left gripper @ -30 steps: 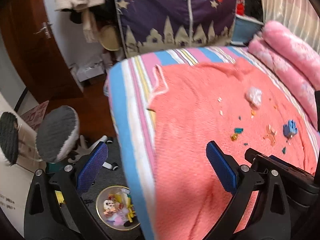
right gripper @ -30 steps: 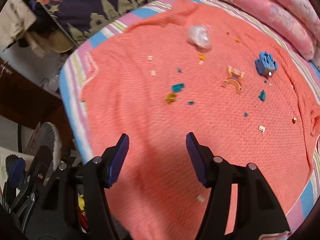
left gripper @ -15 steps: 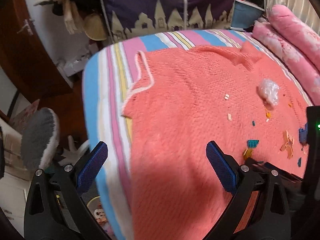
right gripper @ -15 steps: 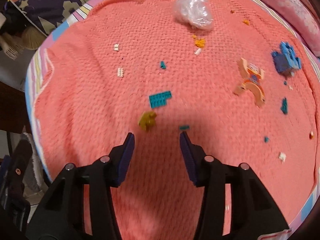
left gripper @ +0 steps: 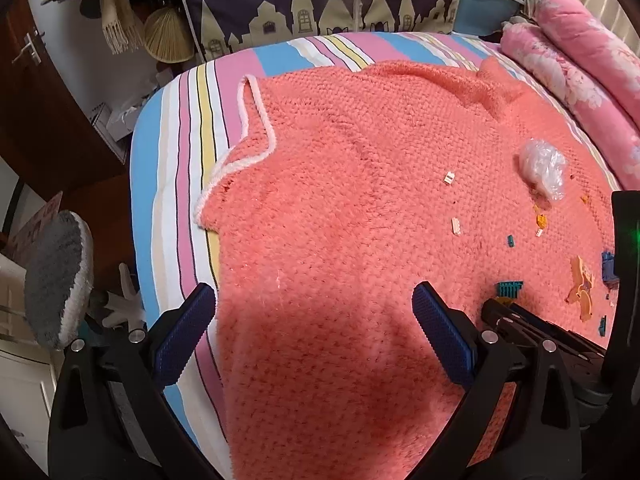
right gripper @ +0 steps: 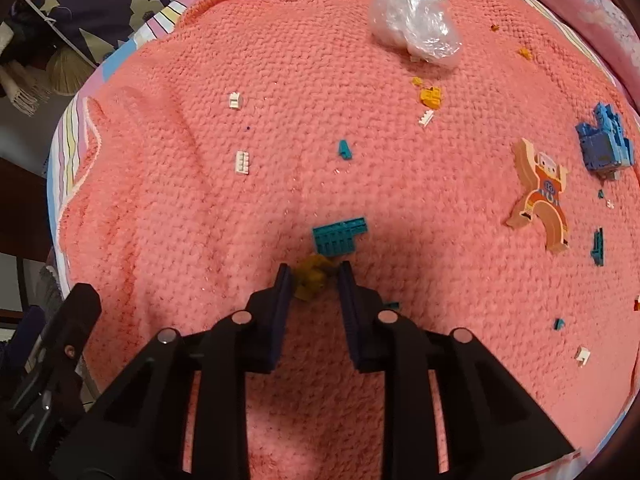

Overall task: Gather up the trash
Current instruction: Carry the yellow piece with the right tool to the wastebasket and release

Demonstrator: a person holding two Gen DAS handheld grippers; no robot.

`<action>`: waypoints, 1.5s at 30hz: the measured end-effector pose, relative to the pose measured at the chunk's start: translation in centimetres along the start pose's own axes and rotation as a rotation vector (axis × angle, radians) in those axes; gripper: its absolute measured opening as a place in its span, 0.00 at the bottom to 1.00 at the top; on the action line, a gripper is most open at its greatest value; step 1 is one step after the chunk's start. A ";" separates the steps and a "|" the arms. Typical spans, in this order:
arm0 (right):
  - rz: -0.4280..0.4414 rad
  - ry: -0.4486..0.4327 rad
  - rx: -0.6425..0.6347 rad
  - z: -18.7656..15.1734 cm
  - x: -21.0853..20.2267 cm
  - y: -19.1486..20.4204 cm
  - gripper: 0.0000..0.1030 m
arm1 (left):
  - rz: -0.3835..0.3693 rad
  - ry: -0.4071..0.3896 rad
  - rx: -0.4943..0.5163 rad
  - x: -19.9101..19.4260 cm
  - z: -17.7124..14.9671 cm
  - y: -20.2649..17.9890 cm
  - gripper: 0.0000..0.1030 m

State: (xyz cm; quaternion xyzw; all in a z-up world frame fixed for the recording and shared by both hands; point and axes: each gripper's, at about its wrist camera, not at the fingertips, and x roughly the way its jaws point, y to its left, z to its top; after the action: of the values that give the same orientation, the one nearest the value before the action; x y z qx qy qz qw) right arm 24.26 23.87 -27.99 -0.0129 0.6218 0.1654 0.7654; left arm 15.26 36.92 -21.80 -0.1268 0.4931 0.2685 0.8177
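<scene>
Hovering over the near part of a coral blanket (left gripper: 360, 208), the left tool (left gripper: 312, 332) shows its two blue pads set wide apart with nothing between them. In this left wrist view the blanket lies on a striped bed sheet (left gripper: 176, 184), and the scattered bits sit toward three o'clock of the tool: a crumpled clear plastic wrap (left gripper: 542, 168) near two o'clock, two small white bricks (left gripper: 450, 178) closer in, and a teal plate piece (left gripper: 509, 289) just beyond the black body of the right tool, which enters from the four o'clock corner. A pink rolled quilt (left gripper: 580, 68) runs along the one o'clock edge.

In the right wrist view, the right tool (right gripper: 314, 280) has its pads narrowed around a small mustard-yellow brick (right gripper: 311, 276); the piece sits right between the tips, and both pads appear to touch it, though a firm grip cannot be confirmed. The teal plate piece (right gripper: 340, 236) lies just beyond the yellow one at twelve o'clock, touching or nearly so. The plastic wrap (right gripper: 416, 20) lies far off at one o'clock. An orange figure cut-out (right gripper: 542, 196) and a blue block cluster (right gripper: 604, 144) lie well apart at two o'clock.
</scene>
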 end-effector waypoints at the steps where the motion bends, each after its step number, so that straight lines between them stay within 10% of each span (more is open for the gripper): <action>1: 0.004 0.000 0.001 0.0 0.0 -0.1 0.23 | -0.002 0.004 -0.003 0.1 0.0 0.0 0.94; 21: 0.055 -0.102 -0.086 -3.5 -8.5 2.8 0.23 | 0.003 -0.077 -0.092 -7.3 -1.3 4.1 0.94; 33: 0.206 -0.174 -0.309 -7.7 -15.3 13.8 0.23 | 0.131 -0.190 -0.315 -16.6 -5.0 14.9 0.94; 45: 0.347 -0.042 -0.613 -20.4 -16.1 26.8 0.23 | 0.361 -0.141 -0.581 -21.9 -15.9 28.4 0.94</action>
State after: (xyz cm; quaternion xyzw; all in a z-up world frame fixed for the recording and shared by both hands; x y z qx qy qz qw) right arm -5.05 40.77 -12.22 -0.1326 0.5204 0.4721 0.6991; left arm -20.58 45.89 -8.73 -0.2462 0.3531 0.5459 0.7188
